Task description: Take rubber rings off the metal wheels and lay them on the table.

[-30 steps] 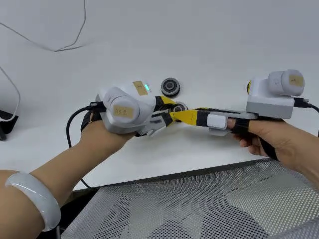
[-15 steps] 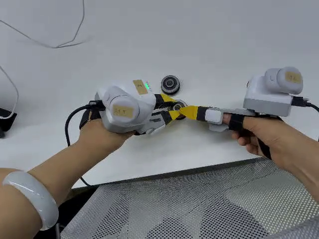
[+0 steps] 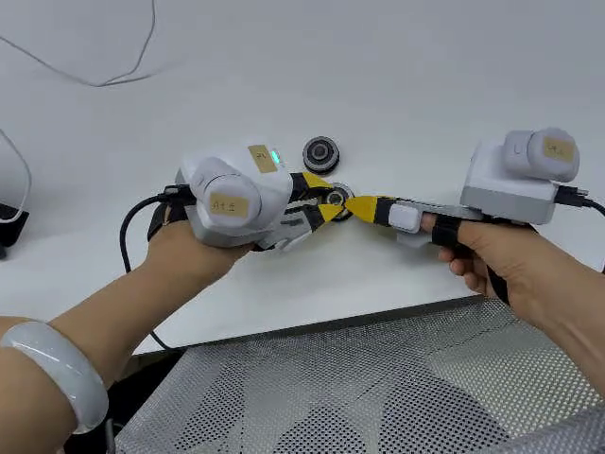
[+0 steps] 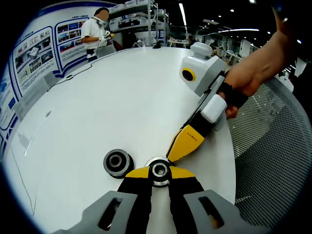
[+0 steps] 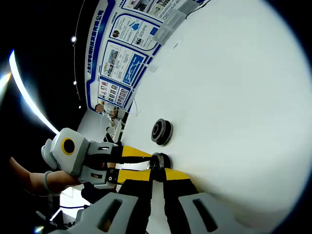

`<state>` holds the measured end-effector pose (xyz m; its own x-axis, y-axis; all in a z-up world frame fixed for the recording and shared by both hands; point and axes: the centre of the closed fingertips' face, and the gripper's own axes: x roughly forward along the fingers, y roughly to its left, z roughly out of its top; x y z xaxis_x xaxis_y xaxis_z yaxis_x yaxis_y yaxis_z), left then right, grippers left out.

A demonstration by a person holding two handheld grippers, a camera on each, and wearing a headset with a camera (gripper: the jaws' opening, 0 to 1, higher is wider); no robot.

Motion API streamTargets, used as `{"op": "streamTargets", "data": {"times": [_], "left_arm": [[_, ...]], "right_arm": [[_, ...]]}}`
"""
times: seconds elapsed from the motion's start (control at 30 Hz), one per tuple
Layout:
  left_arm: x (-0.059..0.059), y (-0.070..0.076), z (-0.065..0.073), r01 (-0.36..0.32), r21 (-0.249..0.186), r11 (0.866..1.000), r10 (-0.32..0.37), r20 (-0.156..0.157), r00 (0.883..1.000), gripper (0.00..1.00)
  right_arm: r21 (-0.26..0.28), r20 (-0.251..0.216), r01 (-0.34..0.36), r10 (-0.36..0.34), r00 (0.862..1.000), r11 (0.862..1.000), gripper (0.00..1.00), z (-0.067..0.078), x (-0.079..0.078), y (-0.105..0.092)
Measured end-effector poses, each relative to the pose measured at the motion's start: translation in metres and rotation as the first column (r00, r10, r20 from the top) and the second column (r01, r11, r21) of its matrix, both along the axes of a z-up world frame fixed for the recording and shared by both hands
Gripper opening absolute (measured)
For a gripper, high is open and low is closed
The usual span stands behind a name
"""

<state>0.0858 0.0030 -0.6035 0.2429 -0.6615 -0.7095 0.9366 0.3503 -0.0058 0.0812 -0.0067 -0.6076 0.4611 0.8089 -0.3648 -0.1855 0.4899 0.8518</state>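
A small metal wheel with a black rubber ring is held just above the white table, between both grippers. My left gripper comes from the left, its yellow-tipped jaws shut on the wheel. From the right, my right gripper has its jaws closed on the wheel's rim, on the rubber ring. A second wheel, still wearing its ring, lies flat on the table just behind them; it is also seen as the second wheel and the second wheel.
A thin cable runs across the far left of the table. A black object sits at the left edge. The table's front edge lies close below the grippers, with a mesh seat under it.
Both grippers have lifted slightly away from the front edge with the wheel between them. The right gripper's tip now sits tighter on the wheel's right rim. The second wheel has not moved.
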Motion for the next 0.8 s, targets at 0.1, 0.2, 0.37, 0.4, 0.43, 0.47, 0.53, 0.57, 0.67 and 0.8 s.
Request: {"op": "streamTargets", "data": {"times": [0.1,0.2,0.37,0.4,0.43,0.47,0.53,0.57,0.67,0.8], "left_arm": [[0.0,0.0,0.0,0.001,0.0,1.0,-0.001,0.0,1.0,0.12],[0.0,-0.001,0.0,0.002,-0.001,1.0,-0.002,0.0,1.0,0.12],[0.001,-0.001,-0.001,0.003,-0.001,1.0,-0.003,-0.001,1.0,0.12],[0.001,-0.001,-0.001,0.004,-0.001,1.0,-0.004,0.0,1.0,0.12],[0.001,-0.001,-0.001,0.005,-0.001,1.0,-0.005,0.0,1.0,0.12],[0.001,-0.001,-0.001,0.004,-0.001,1.0,-0.004,0.0,1.0,0.12],[0.001,0.0,-0.002,0.004,-0.003,1.0,-0.004,0.0,1.0,0.12],[0.001,0.0,-0.002,0.004,-0.003,1.0,-0.004,0.0,1.0,0.12],[0.002,0.0,-0.002,0.004,-0.003,1.0,-0.004,0.001,1.0,0.12],[0.001,0.0,-0.002,0.004,-0.004,1.0,-0.004,0.001,1.0,0.12]], "right_arm": [[0.003,-0.001,-0.002,0.002,1.0,1.0,0.1,0.0,0.0,0.0],[0.009,0.003,0.001,-0.001,1.0,1.0,0.1,0.002,0.001,0.0],[-0.024,0.034,-0.004,0.005,0.999,1.0,0.15,0.001,0.002,-0.001],[-0.036,0.051,-0.006,0.008,0.999,0.999,0.18,0.002,0.003,-0.001],[-0.032,0.056,-0.007,0.009,0.998,0.999,0.21,0.004,0.003,0.0],[-0.026,0.056,-0.005,0.007,0.998,1.0,0.21,0.005,0.004,0.0],[-0.021,0.065,-0.005,0.007,0.998,1.0,0.22,0.007,0.005,0.002],[-0.022,0.074,-0.006,0.007,0.997,1.0,0.22,0.008,0.007,0.003],[-0.023,0.08,-0.022,0.024,0.997,0.999,0.23,0.008,0.007,0.008],[-0.056,0.1,-0.034,0.039,0.994,0.998,0.25,0.006,0.007,0.008]]}}
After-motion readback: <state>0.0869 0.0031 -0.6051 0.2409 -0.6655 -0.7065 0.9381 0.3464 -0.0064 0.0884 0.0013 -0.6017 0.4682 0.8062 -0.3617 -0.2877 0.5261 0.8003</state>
